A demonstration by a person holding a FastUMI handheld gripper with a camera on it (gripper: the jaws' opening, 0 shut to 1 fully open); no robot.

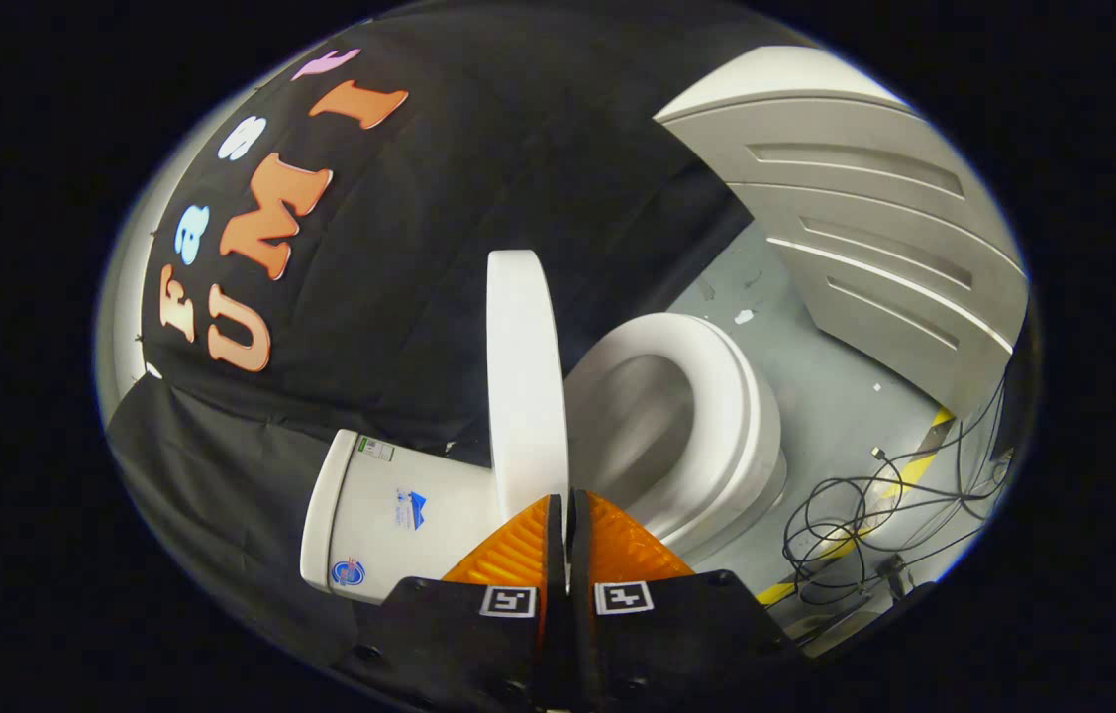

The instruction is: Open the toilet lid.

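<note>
The white toilet lid (526, 376) stands raised and shows edge-on, running straight ahead from my fingertips. My gripper (567, 503) is shut on its near rim: the two orange ribbed fingers (518, 550) sit almost together with a thin white sliver of the lid between them. To one side of the lid lies the open seat and bowl (716, 396). On its other side is the white tank (389, 515) with small stickers, against the black cloth wall.
A white panelled door (864, 228) stands beyond the bowl. Black cables (874, 515) lie tangled on the grey floor (815, 396) by a yellow-and-black tape strip (914, 465), close to the bowl's base.
</note>
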